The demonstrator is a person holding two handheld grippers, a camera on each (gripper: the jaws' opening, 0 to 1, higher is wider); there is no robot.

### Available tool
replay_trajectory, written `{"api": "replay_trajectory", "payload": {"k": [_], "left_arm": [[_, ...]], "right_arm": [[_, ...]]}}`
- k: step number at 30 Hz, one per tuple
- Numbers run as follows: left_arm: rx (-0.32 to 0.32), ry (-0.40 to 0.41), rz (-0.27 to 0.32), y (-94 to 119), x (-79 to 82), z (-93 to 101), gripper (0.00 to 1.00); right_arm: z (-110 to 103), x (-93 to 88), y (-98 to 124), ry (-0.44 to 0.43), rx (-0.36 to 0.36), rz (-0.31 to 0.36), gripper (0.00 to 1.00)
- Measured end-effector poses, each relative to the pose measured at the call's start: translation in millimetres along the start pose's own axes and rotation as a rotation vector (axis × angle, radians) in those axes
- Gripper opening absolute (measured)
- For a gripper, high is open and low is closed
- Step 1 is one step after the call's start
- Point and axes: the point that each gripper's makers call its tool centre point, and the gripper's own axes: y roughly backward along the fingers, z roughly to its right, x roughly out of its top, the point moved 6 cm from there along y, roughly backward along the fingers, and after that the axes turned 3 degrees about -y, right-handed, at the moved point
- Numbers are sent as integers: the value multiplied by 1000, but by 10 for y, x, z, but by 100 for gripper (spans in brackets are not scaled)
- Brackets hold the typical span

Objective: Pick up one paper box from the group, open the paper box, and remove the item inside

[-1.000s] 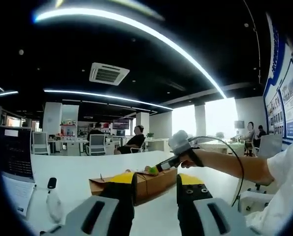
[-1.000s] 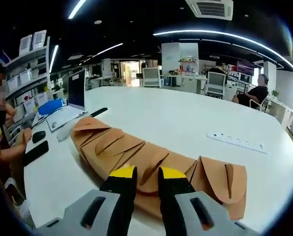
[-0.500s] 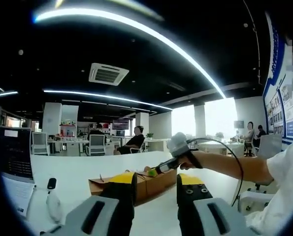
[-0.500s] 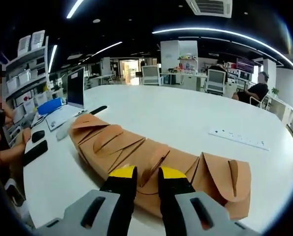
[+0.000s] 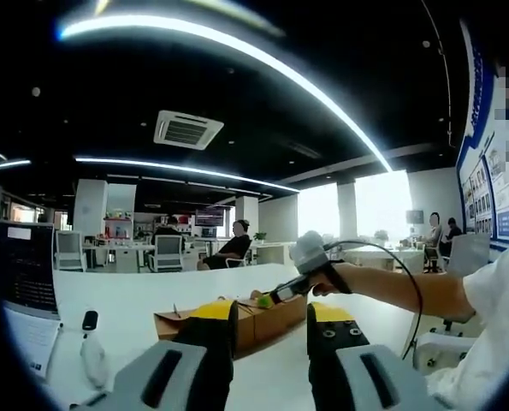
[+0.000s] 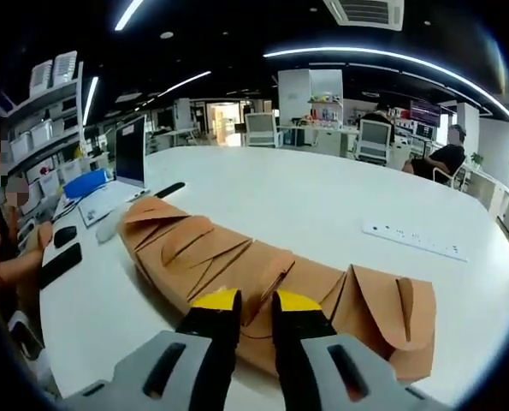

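Observation:
A row of several brown paper boxes (image 6: 203, 253) with curved folded flaps lies across the white table (image 6: 322, 197). My right gripper (image 6: 254, 301) hovers just over the middle of the row. Its yellow-tipped jaws stand open by a narrow gap, and a box flap (image 6: 269, 272) shows right beyond that gap. In the left gripper view the same boxes (image 5: 254, 318) sit low ahead. My left gripper (image 5: 271, 313) is open wide in front of them and holds nothing. The right gripper (image 5: 271, 296) reaches in from the right in a person's hand, its tip over the boxes.
A laptop (image 6: 133, 154), a blue folder (image 6: 87, 184), a mouse (image 6: 66, 236) and a phone (image 6: 62, 265) sit at the table's left end beside a seated person. A white power strip (image 6: 413, 241) lies to the right. Paper and a small black fob (image 5: 90, 319) rest to the left.
The right gripper's jaws have drawn slightly closer together over the middle box. The left gripper and the boxes have stayed put.

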Motion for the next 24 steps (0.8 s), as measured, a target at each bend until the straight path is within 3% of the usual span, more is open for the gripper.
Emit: {"api": "replay_trajectory", "payload": {"k": [24], "left_arm": [[-3,0,5,-4,5,4,34]], "right_arm": [[40,-1,8,-38,-2,-9,8]]}}
